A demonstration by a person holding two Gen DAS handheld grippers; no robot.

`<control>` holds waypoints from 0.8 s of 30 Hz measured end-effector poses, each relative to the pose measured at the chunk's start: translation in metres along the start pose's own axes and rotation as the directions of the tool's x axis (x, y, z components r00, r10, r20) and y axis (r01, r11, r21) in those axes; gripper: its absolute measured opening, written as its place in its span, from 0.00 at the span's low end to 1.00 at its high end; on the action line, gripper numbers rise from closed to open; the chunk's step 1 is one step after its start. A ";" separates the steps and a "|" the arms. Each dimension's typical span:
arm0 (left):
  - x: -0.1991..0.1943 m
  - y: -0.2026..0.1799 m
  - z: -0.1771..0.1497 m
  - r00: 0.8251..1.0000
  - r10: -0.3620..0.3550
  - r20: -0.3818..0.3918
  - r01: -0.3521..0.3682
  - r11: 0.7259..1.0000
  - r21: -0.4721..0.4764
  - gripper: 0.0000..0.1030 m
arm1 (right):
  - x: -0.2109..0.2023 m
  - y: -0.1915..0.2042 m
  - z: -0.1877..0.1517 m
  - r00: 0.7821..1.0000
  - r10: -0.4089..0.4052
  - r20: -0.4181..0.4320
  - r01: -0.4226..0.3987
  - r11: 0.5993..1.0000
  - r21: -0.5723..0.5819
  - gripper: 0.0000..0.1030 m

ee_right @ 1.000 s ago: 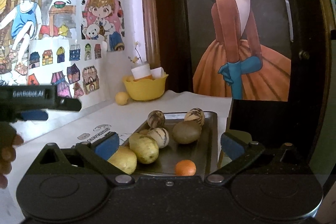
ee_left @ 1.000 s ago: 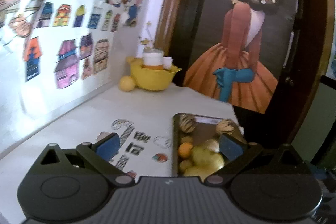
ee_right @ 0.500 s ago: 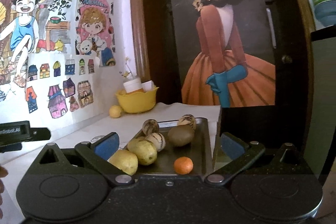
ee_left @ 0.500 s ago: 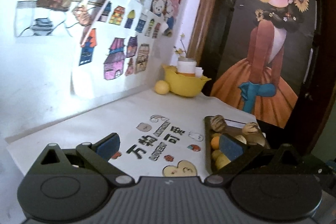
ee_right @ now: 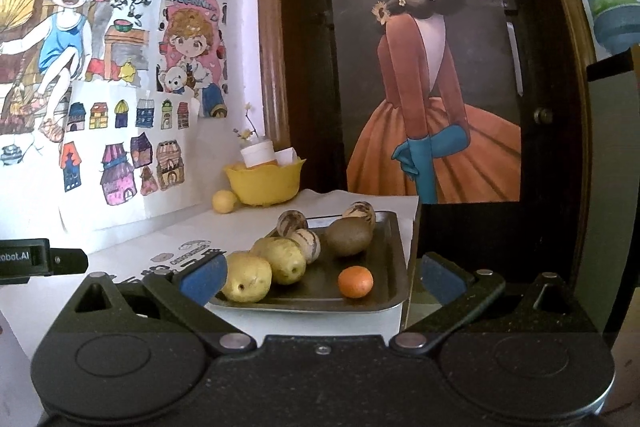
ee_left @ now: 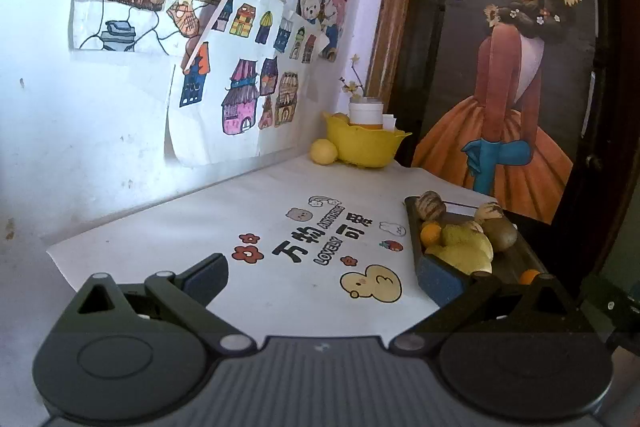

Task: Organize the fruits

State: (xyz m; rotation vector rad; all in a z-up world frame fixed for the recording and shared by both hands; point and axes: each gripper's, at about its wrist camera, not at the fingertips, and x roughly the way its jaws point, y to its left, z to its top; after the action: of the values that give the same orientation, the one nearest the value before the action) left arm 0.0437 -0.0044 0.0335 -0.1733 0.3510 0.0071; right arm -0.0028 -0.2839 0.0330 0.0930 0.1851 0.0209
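Observation:
A dark metal tray point(ee_right: 394, 259) at the table's right edge holds two yellow pears point(ee_right: 246, 277), a brown kiwi point(ee_right: 348, 235), striped round fruits point(ee_right: 307, 243) and a small orange point(ee_right: 355, 281). The tray also shows in the left wrist view point(ee_left: 524, 259) at right, with pears point(ee_left: 464, 247). My right gripper point(ee_right: 322, 273) is open and empty, just in front of the tray's near edge. My left gripper point(ee_left: 322, 277) is open and empty above the white printed mat point(ee_left: 280, 227), left of the tray.
A yellow bowl point(ee_left: 366, 145) with a white cup stands at the back corner, with a lemon point(ee_left: 323, 151) beside it. Drawings cover the wall at left. A dark door with a poster stands behind the table. The left gripper's body point(ee_right: 40, 259) shows at left.
My left gripper has pulled back and left, away from the tray, so more of the mat shows. My right gripper has drawn back a little from the tray.

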 end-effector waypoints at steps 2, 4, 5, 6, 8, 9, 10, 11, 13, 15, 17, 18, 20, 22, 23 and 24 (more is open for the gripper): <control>-0.002 -0.001 -0.003 1.000 0.004 0.006 -0.004 1.000 0.017 1.00 | -0.004 0.002 -0.002 1.000 0.000 0.013 0.000 1.000 -0.003 0.99; -0.005 -0.001 -0.006 1.000 0.006 0.007 -0.006 1.000 0.030 1.00 | -0.009 0.003 -0.002 1.000 -0.001 0.030 0.001 1.000 -0.005 0.99; -0.006 -0.001 -0.007 1.000 0.006 0.007 -0.006 0.999 0.032 1.00 | -0.010 0.003 -0.002 0.999 -0.002 0.037 0.003 1.000 -0.007 0.99; -0.007 0.000 -0.008 1.000 0.006 0.005 -0.006 0.999 0.033 1.00 | -0.012 0.004 -0.002 0.999 -0.005 0.045 0.005 1.000 -0.010 0.99; -0.010 0.002 -0.010 1.000 0.004 0.000 -0.004 0.999 0.035 1.00 | -0.016 0.004 -0.002 0.998 -0.009 0.057 0.009 1.000 -0.008 0.99; -0.011 0.003 -0.011 1.000 0.002 -0.005 -0.002 0.999 0.037 1.00 | -0.018 0.003 -0.003 0.998 -0.007 0.060 0.008 1.000 -0.003 0.99; -0.012 0.004 -0.012 1.000 0.001 -0.009 -0.001 0.999 0.037 1.00 | -0.020 0.002 -0.004 0.998 -0.001 0.064 0.000 1.000 0.009 0.99; -0.014 0.005 -0.014 1.000 0.000 -0.013 0.001 0.999 0.037 1.00 | -0.022 0.000 -0.005 0.998 0.006 0.066 -0.007 1.000 0.022 0.99; -0.016 0.009 -0.018 1.000 0.000 -0.016 0.001 0.999 0.038 1.00 | -0.024 -0.001 -0.010 0.998 0.019 0.055 -0.021 0.999 0.036 0.99; -0.018 0.010 -0.023 1.000 0.004 -0.015 -0.004 0.999 0.039 1.00 | -0.026 0.001 -0.014 0.999 0.034 0.034 -0.035 0.999 0.026 0.99; -0.019 0.013 -0.027 1.000 0.013 -0.011 -0.013 0.999 0.034 1.00 | -0.027 0.005 -0.017 0.999 0.050 0.011 -0.050 0.999 0.014 0.99; -0.020 0.014 -0.028 1.000 0.013 -0.009 -0.013 0.999 0.032 1.00 | -0.028 0.007 -0.019 0.998 0.058 0.002 -0.058 0.998 0.008 0.99; -0.023 0.017 -0.031 1.000 0.006 -0.003 -0.006 1.000 0.023 1.00 | -0.030 0.011 -0.020 0.997 0.071 -0.002 -0.071 0.997 -0.008 0.99; -0.025 0.020 -0.034 1.000 0.002 -0.001 -0.002 1.000 0.012 1.00 | -0.033 0.015 -0.021 0.997 0.078 0.001 -0.078 0.997 -0.027 0.99; -0.025 0.021 -0.036 1.000 0.000 -0.002 0.000 1.000 0.009 1.00 | -0.035 0.017 -0.021 0.997 0.078 0.004 -0.078 0.996 -0.032 0.99; -0.026 0.022 -0.037 1.000 -0.002 -0.004 0.002 1.000 0.009 1.00 | -0.036 0.018 -0.021 0.997 0.077 0.006 -0.077 0.996 -0.034 0.99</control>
State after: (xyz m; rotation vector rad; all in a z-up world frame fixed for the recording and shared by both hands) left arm 0.0063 0.0119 0.0045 -0.1643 0.3548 0.0032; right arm -0.0425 -0.2655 0.0206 0.0668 0.1738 0.1004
